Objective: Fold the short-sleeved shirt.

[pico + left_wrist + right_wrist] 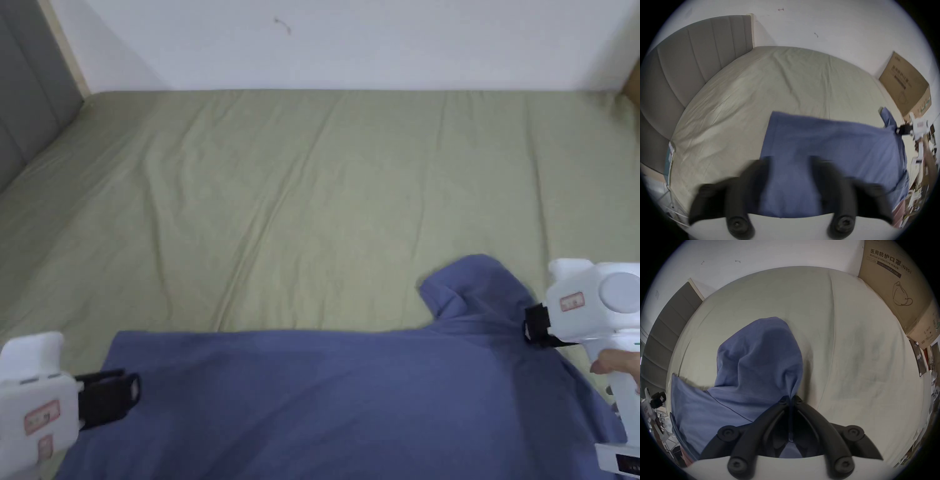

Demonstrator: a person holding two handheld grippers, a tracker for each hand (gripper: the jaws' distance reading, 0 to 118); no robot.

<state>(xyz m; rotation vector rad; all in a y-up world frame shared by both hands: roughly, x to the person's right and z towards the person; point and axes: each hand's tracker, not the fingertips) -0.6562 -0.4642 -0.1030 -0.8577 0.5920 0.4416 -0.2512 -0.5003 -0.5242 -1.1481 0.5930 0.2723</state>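
Blue shirt [350, 400] lies spread along the near edge of the bed [325, 187], one short sleeve [472, 284] sticking up toward the wall. My right gripper [790, 398] has its fingers closed on a pinch of cloth near that sleeve. My left gripper [789, 164] holds its fingers apart above the hem end of the shirt, near the bed's left side.

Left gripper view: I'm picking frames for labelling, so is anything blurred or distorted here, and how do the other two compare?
Left gripper view: fisheye bends the bed, and the left hand-held gripper is smeared by motion blur, jaws apart over the blue shirt. Right gripper view: same fisheye curve, but the right hand-held gripper is sharp, shut on the shirt. Head view: undistorted, evenly and softly lit.
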